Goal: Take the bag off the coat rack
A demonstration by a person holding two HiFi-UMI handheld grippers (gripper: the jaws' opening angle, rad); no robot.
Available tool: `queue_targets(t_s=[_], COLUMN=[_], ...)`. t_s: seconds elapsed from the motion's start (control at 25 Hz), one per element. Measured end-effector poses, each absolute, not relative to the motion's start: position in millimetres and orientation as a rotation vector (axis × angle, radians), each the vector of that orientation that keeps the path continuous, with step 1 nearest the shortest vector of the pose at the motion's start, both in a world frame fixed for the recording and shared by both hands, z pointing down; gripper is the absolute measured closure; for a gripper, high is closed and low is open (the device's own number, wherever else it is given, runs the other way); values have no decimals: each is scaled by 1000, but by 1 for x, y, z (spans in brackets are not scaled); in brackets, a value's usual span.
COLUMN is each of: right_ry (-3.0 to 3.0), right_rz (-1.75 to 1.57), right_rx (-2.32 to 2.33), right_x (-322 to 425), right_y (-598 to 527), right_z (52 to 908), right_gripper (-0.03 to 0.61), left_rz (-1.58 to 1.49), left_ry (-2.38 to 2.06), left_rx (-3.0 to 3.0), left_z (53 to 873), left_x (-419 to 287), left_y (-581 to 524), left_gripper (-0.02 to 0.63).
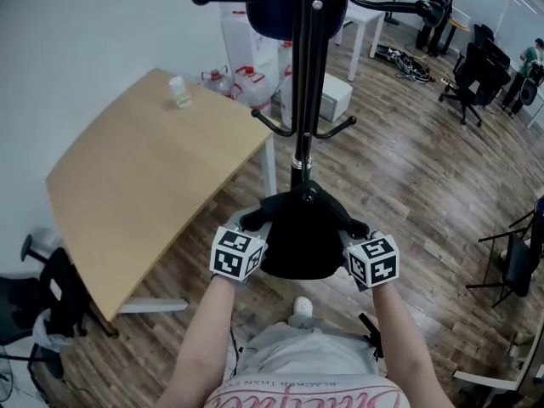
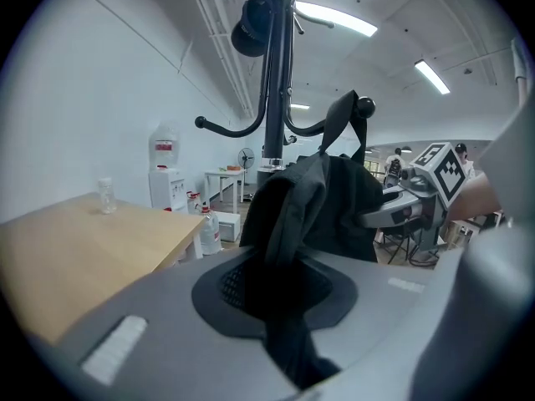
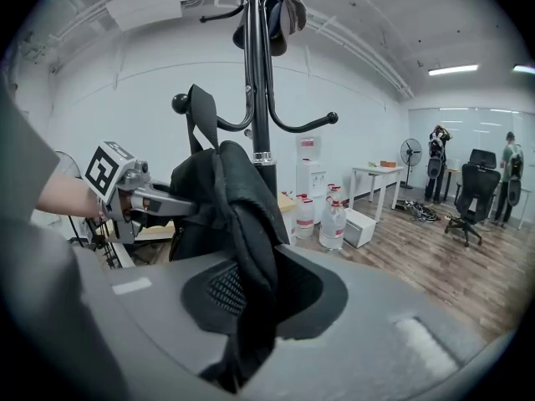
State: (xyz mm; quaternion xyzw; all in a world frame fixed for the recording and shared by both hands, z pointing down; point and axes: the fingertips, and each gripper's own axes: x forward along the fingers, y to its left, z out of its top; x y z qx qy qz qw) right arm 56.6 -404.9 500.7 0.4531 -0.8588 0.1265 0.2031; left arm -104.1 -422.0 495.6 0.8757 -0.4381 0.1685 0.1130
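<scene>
In the head view the bag (image 1: pixel 297 238) hung low against the pole of the coat rack (image 1: pixel 304 100), a black, slumped bundle held between the left tool (image 1: pixel 257 225) and the right tool (image 1: pixel 351 228), one on each flank. It looked like soft cloth, limp rather than stiff, probably light and not fragile; a pinch on a fold would hold, but the body would likely sag and swing once free. To the left stood a pale wooden counter (image 1: pixel 144 194) carrying a small bottle (image 1: pixel 179 91), well apart from the bag, and the floor (image 1: pixel 408 185) was dark wood plank with open room to the right. In the left gripper view that tool's jaws stood narrow, clamped on a fold of the bag's fabric that ran down between the pads. The strap (image 2: pixel 344 124) rose from the bag to a ball-tipped hook (image 2: pixel 365 105); whether it was looped over the hook or only beside it was hard to tell from that angle. The strap would be the surer hold for lifting clear, since loose folds could slide through the pads. In the right gripper view the right tool's jaws were likewise narrow and shut on a hanging fold of black cloth. Behind lay white walls, water jugs (image 3: pixel 334 215), office chairs (image 3: pixel 472 199) and people (image 3: pixel 439 153) far off, and a dark cap (image 3: pixel 267 23) hung at the rack's top.
</scene>
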Motion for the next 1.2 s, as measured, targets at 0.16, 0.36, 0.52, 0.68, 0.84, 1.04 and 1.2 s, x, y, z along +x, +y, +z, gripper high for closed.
queue_targets(t_s=[0.16, 0.36, 0.52, 0.68, 0.84, 1.04, 1.2], right_ry=[-2399, -2390, -2382, -2369, -2349, -2309, -2285], right_rz=[332, 287, 251, 231, 209, 176, 142], right_rx=[1288, 1331, 1389, 1468, 1553, 1665, 1723], right_x=[54, 52, 50, 47, 47, 55, 66], right_y=[-396, -382, -369, -353, -338, -318, -302], right_z=[493, 483, 473, 462, 450, 437, 425], right_gripper=[526, 528, 528, 528, 528, 529, 529], left_rz=[487, 476, 466, 451, 416, 379, 346], left_ry=[-1294, -1312, -1326, -1344, -1361, -1376, -1373], left_rx=[2589, 2611, 2636, 2665, 2710, 2761, 2806], left_z=[487, 477, 467, 455, 440, 424, 412], left_x=[-107, -109, -112, -116, -117, -109, -99], left_y=[-414, -402, -389, -373, -362, -348, -336], left_gripper=[543, 545, 546, 548, 548, 548, 548])
